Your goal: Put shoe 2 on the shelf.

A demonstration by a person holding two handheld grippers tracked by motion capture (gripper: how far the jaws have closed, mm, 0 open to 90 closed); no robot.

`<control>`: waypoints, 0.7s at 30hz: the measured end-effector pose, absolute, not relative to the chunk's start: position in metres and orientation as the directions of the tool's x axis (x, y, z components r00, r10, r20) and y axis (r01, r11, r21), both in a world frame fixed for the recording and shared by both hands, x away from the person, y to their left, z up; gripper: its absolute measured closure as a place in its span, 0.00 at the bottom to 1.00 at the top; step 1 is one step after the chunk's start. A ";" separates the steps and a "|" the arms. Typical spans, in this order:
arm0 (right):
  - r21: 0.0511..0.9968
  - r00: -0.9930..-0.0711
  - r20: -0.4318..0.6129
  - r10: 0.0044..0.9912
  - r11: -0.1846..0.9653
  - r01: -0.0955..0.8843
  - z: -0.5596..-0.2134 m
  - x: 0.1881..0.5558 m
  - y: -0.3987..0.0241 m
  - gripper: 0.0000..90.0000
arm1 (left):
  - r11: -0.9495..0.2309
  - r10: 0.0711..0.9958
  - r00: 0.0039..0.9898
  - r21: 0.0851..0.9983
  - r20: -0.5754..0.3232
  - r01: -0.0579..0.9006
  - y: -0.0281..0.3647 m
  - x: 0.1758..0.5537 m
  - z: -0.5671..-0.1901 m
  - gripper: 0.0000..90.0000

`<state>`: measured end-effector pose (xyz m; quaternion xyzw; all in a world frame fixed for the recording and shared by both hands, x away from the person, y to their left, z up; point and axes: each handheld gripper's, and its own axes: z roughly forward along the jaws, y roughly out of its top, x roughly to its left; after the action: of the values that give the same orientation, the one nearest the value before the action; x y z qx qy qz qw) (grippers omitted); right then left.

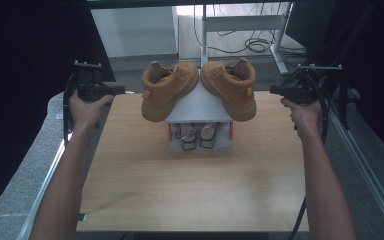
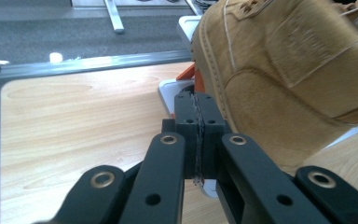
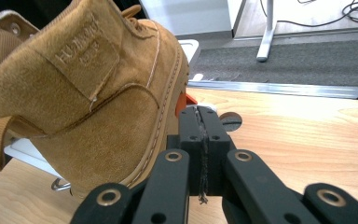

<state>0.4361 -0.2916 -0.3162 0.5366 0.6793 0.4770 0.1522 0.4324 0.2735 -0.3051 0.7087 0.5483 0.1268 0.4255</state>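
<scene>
I have two tan suede boots in front of me, the left boot (image 1: pixel 166 92) and the right boot (image 1: pixel 231 87), leaning sole-down on the two slopes of a grey stand (image 1: pixel 200 107) at the far middle of the tabletop (image 1: pixel 190 185), toes nearly meeting at the ridge. My left tool (image 1: pixel 117 90) sits at the left edge of the tabletop, my right tool (image 1: pixel 275 90) at the right edge, each level with its boot and apart from it. Both tools are pressed together with nothing between the jaws; the left gripper view shows the pads (image 2: pixel 198 126) meeting on a thin seam just beside the boot's heel side, and the right gripper view shows the same beside the other boot (image 3: pixel 93 107).

What worries me: with the jaws together I cannot take hold of anything, so pushing in as I am would only nudge a boot. They merely rest on the slopes, and a sideways bump could slide one down onto the tabletop or knock it into its twin. Opening too late near the suede could snag the collar or a lace.

Count: two boots, one stand, two tools, two red side pieces on the stand, and what look like two wire clips (image 1: pixel 197 137) under it, though that part is too small to be sure
</scene>
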 end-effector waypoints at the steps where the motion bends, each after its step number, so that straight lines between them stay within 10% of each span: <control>1: 0.813 -0.381 0.306 0.873 -0.031 0.582 -0.318 0.436 -0.291 0.99 | -0.034 0.884 0.365 0.739 -0.291 0.673 0.273 0.433 -0.307 1.00; 21: 0.812 -0.385 0.266 0.884 0.010 0.583 -0.350 0.448 -0.254 1.00 | -0.018 0.847 0.379 0.691 -0.373 0.722 0.242 0.451 -0.351 1.00</control>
<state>0.4483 -0.2535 -0.3504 0.5301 0.6918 0.4626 0.1622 0.4513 0.2419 -0.3510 0.7099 0.5526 0.0724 0.4305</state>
